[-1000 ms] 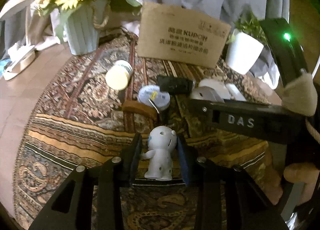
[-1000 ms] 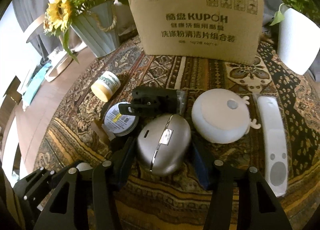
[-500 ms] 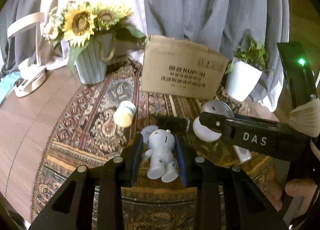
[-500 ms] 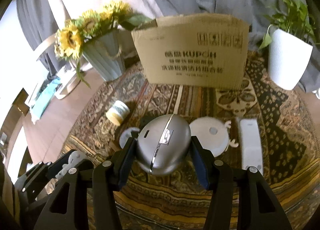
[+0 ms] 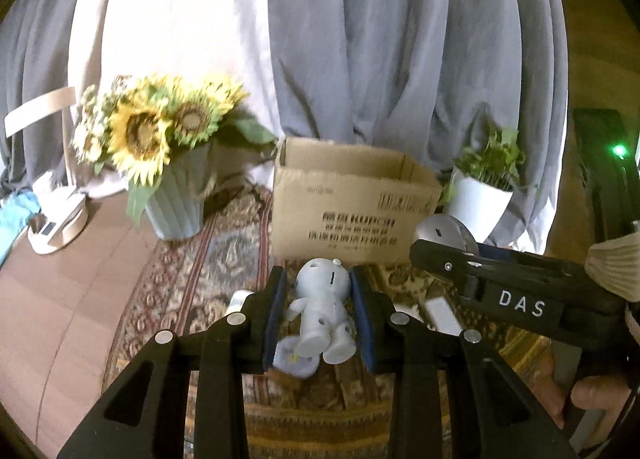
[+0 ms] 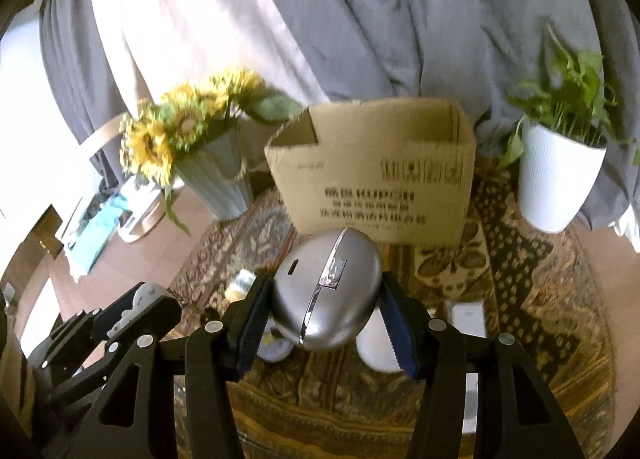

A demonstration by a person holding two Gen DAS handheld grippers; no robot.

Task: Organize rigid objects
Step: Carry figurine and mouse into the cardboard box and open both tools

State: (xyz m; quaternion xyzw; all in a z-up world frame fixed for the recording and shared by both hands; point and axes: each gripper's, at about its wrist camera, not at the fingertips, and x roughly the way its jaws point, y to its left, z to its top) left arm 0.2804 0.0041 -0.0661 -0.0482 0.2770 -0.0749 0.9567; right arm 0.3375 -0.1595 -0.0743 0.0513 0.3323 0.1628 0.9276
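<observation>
Cardboard box (image 6: 372, 175): stood open-topped at the far side of the patterned rug (image 6: 532, 283), between the sunflower vase (image 6: 216, 175) and the white plant pot (image 6: 556, 179); nothing could be seen inside it from either view, so I judged it the likely bin, not yet filled.
Progress: two items were up off the rug and facing the box; neither had reached it. At least a white remote (image 5: 440, 309), a white round thing (image 6: 378, 343) under the right claw, a small jar (image 6: 240, 283) and a labelled tin (image 5: 294, 357) lay on the rug, so by my reckoning most of the sorting was left.
Silver mouse (image 6: 326, 291): hung clear of the rug, in front of and below the box's near wall. Its long axis ran front to back along the fingers, the nose with the port tilted up toward the box.
Right gripper (image 6: 326, 325): partway open, pads pressed on both flanks of the mouse.
White figurine (image 5: 324, 311): hung above the rug, short of the box. Its long axis ran head to feet along the fingers, head toward the box, feet toward the camera, leaning slightly left.
Left gripper (image 5: 320, 313): closed down narrow, pads clamped on the figurine's sides.
</observation>
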